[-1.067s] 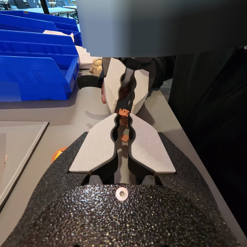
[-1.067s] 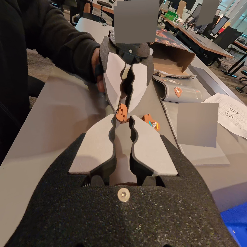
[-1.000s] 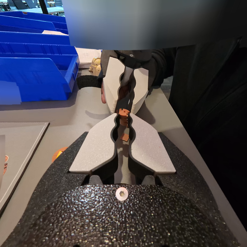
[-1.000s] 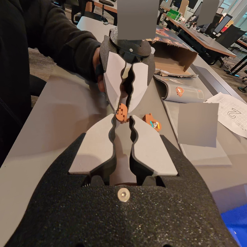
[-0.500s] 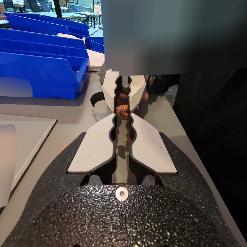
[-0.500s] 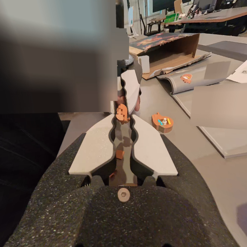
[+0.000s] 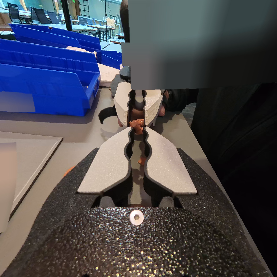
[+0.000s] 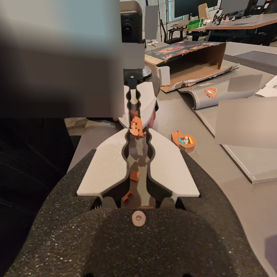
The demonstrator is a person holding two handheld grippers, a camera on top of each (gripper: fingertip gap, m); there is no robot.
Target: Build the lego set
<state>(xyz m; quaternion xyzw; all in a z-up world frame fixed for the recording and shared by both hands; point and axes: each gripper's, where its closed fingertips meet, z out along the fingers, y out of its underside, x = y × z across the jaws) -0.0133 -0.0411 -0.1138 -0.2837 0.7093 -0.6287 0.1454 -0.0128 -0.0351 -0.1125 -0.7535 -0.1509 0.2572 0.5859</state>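
Observation:
My two grippers meet tip to tip above the grey table. A small orange-brown brick assembly sits between both pairs of tips. My left gripper is shut on its lower part. In the right wrist view the assembly stands upright, pinched by the far left gripper's fingers. My right gripper is also shut on it, and the left wrist view shows the piece spanning its pads. Loose orange-brown pieces lie on the table under the fingers, and one shows in the left wrist view.
A round orange-brown brick build with blue, yellow and white parts sits to the right. Blue bins stand at the left. An open booklet, a torn cardboard box and a person in dark clothing are near. My left and right fingertips are right by each other.
Both grippers have tilted to a flatter angle while staying tip to tip on the assembly. The left jaws eased a little and closed again. The assembly has turned between the tips.

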